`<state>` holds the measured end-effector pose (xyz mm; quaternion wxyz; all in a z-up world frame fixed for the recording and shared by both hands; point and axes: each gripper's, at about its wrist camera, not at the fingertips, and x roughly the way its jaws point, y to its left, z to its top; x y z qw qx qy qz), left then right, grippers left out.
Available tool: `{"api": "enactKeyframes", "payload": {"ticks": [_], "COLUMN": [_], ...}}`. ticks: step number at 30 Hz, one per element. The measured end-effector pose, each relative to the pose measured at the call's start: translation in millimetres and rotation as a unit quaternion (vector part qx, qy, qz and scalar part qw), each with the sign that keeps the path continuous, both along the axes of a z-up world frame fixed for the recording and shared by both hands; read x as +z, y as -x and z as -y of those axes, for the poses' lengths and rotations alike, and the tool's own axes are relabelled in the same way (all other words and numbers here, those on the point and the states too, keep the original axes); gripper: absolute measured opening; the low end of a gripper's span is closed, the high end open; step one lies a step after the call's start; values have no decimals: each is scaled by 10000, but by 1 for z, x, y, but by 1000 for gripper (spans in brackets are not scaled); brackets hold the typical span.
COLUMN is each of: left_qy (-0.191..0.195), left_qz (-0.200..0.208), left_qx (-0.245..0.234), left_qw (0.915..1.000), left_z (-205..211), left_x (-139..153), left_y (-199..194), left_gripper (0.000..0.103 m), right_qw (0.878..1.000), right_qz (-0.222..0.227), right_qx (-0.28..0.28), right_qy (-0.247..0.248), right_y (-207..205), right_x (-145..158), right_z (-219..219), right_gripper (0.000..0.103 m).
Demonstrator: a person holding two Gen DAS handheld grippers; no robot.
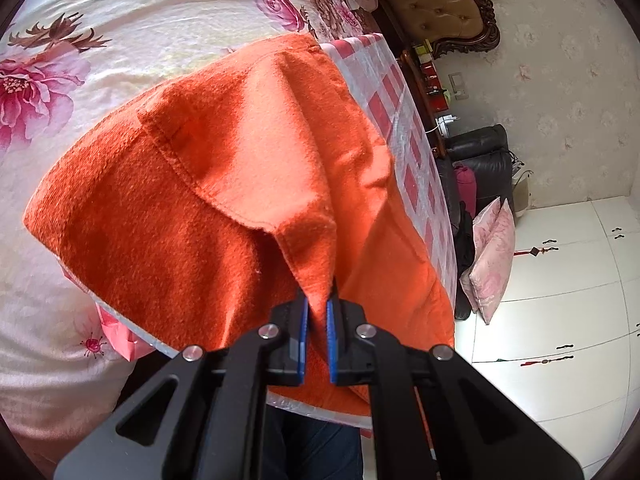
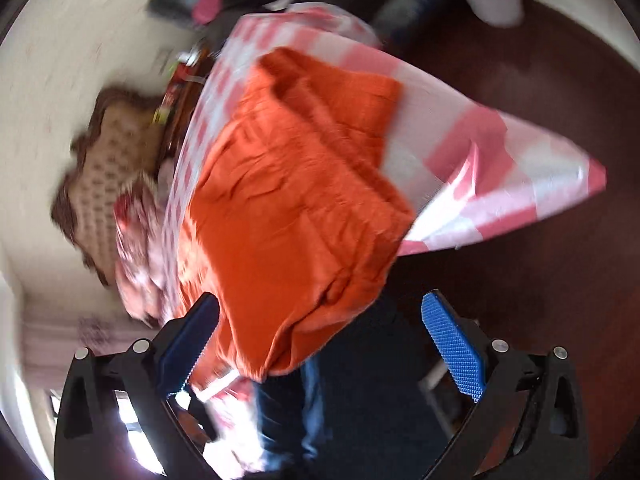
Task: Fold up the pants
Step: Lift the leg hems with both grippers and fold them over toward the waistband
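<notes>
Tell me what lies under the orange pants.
The orange pants lie on a pink-and-white checked sheet, which shows past their edges. The left tongs pinch a lifted corner. Whatever is under the sheet's covered middle is hidden.

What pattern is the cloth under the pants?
Pink-and-white checks, clearest in the left wrist view.

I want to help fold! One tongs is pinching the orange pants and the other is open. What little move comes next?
Probably bring the open right tongs down to pinch the hanging edge of the orange pants. The left tongs already hold a corner lifted, and one pinch alone likely leaves the fold crooked.
</notes>
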<state>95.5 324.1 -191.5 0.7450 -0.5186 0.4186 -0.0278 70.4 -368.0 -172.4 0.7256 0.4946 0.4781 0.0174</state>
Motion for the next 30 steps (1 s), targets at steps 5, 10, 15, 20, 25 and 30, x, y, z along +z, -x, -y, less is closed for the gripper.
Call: {"api": "enactKeyframes", "payload": {"ticks": [5, 10, 15, 20, 25, 30], "left_qy": [-171, -289, -164, -229, -488, -558], "left_qz": [73, 614, 710, 177, -62, 123], "left_qx": [-93, -314, -418, -584, -840, -1098], "left_qw": [9998, 9972, 9965, 9979, 9952, 9923], "left_z": [4, -5, -15, -12, 9, 14], "left_x": [13, 81, 144, 158, 140, 131], "left_y": [-9, -45, -137, -261, -279, -241], "left_gripper": [4, 4, 4, 4, 4, 4], "right_qw": [9991, 9996, 9993, 9980, 9927, 9939], "right_qz": [-139, 118, 318, 424, 1068, 1010], "right_qx": [-71, 200, 65, -433, -542, -359], "right_qy": [-391, 127, 198, 198, 120, 267], "right_y": [-24, -63, -148, -267, -309, -281], "right_x": [-12, 62, 131, 136, 105, 73], "right_z": [-9, -4, 5, 20, 38, 37], "right_gripper": [16, 14, 14, 14, 14, 14]}}
